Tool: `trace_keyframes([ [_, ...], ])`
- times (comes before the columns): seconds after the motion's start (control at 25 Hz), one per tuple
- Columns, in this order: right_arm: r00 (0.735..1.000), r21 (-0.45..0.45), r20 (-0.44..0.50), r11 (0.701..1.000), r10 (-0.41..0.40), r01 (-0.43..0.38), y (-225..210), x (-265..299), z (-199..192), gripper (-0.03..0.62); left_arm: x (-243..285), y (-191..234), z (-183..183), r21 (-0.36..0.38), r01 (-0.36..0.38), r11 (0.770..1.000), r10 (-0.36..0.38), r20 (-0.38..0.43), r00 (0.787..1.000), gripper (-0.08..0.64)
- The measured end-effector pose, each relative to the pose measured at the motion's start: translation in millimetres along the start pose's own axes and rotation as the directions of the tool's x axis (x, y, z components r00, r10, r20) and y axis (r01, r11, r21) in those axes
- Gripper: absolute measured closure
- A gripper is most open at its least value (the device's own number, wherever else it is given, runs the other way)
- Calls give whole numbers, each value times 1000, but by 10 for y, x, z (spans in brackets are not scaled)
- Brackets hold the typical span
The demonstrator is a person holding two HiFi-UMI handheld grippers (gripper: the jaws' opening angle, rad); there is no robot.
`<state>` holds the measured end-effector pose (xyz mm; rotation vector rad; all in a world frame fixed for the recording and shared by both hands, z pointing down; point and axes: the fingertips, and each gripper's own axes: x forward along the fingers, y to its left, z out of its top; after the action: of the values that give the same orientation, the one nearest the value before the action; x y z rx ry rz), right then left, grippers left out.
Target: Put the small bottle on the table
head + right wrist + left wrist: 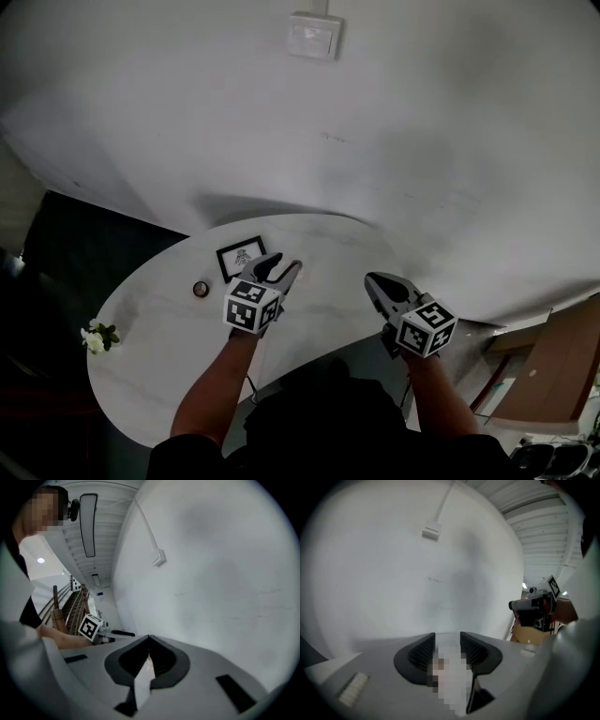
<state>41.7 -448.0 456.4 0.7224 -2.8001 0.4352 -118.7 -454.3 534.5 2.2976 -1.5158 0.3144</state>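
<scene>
In the head view a small round dark-rimmed thing (201,288), possibly the small bottle seen from above, stands on the white oval table (169,375), left of a small framed picture (240,256). My left gripper (286,264) hovers just right of the picture, a hand's width from the round thing. Its jaws stand apart and nothing shows between them. In the left gripper view, the left gripper (447,637) points at the bare white wall. My right gripper (371,278) is held over the table's right end. In its own view, the right gripper (149,637) is shut, tips together, on nothing.
A small bunch of white flowers (97,337) lies near the table's left edge. A white wall with a socket box (314,36) rises right behind the table. Cardboard boxes (558,361) stand on the floor at the right. Stairs (70,604) show in the right gripper view.
</scene>
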Motion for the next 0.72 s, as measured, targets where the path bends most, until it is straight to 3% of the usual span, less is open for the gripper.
trace_keyframes([
  [0.36,994,-62,100,997,43,-36,-286,-304,385,581,-305,-243,709,41,-80,996,74,136,988,428],
  [0.72,975,-151,190,985,112,-83,-361,-498,705,581,-570,-251,797,8,-204,979,198,193,961,494],
])
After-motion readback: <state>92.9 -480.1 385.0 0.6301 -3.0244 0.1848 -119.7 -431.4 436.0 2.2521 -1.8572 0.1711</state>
